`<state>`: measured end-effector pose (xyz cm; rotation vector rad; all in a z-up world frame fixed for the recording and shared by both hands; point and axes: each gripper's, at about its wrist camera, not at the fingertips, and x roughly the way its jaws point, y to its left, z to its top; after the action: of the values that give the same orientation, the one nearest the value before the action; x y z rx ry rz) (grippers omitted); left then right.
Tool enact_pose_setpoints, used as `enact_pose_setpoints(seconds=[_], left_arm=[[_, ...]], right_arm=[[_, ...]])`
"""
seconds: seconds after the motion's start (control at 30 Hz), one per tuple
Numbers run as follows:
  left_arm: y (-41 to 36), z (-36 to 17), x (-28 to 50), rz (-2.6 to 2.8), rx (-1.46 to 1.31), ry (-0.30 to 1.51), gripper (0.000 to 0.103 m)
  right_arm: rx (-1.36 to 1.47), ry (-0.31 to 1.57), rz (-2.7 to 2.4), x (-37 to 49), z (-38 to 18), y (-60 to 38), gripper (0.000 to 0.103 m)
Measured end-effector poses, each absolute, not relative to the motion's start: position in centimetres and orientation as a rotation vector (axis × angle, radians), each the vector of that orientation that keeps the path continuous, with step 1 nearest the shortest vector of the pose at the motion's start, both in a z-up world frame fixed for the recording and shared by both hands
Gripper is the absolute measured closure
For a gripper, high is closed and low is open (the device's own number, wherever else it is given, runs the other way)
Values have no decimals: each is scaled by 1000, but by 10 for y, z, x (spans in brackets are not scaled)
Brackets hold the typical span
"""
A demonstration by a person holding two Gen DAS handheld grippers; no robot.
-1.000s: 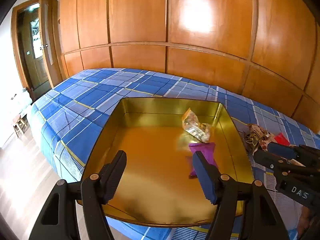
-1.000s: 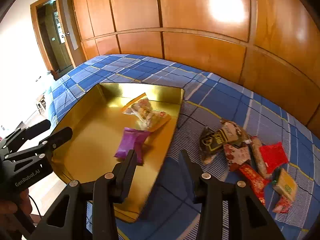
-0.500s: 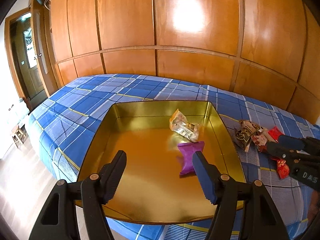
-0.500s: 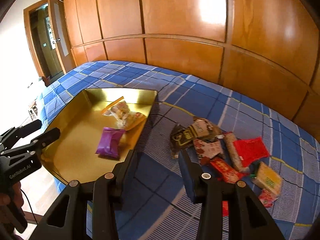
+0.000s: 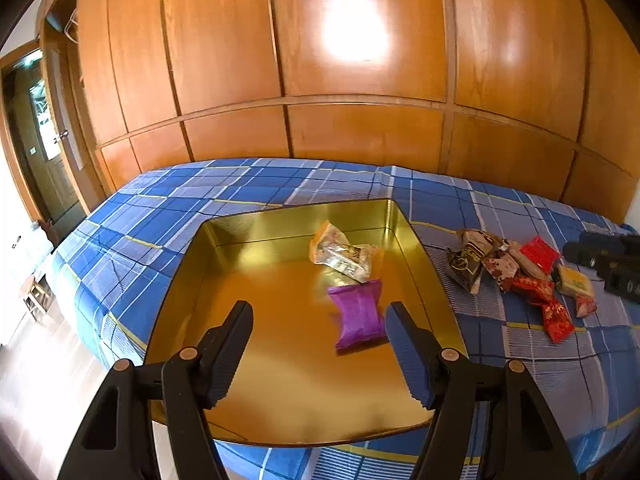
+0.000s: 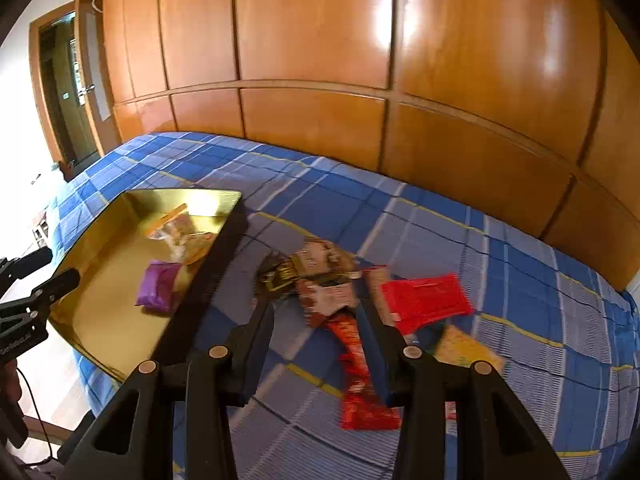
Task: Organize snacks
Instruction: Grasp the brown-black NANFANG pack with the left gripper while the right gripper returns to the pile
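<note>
Two snacks sit in the gold tray (image 5: pixel 192 280). Swinging my right gripper (image 6: pixel 320 328) across to the pile (image 6: pixel 352 292), fingers apart and empty; left gripper (image 5: pixel 318 334) spread, holding nothing.

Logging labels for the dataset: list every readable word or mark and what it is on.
"GenRobot.AI": faint, on the left tongs, on the body.
Right tongs: body lettering blurred, unreadable.
Snack wrappers on the bed: print too blurred.
Packets in the gold tray: print too small.

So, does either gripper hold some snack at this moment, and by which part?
Nothing is held. The left gripper hangs with open jaws above the gold metal tray; the right gripper hangs open over the long red snack packet on the blue checked bedcover.
</note>
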<state>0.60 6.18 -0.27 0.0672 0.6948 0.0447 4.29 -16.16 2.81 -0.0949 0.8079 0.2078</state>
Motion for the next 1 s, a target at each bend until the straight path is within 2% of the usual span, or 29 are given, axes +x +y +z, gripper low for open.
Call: enact_pose_setpoints(seconds=[0.53,0.83,1.0], left_arm=[[26,-5,14,-28,144,717,34],[-16,-5,36,-182,137,784,34],[-42,-8,64,-250,130,844,40]], right_arm=[[-122,855,96,61,26,-266,59],[58,969,-45,68,-22,-357,59],[130,970,-39,72,-19,-364,59]])
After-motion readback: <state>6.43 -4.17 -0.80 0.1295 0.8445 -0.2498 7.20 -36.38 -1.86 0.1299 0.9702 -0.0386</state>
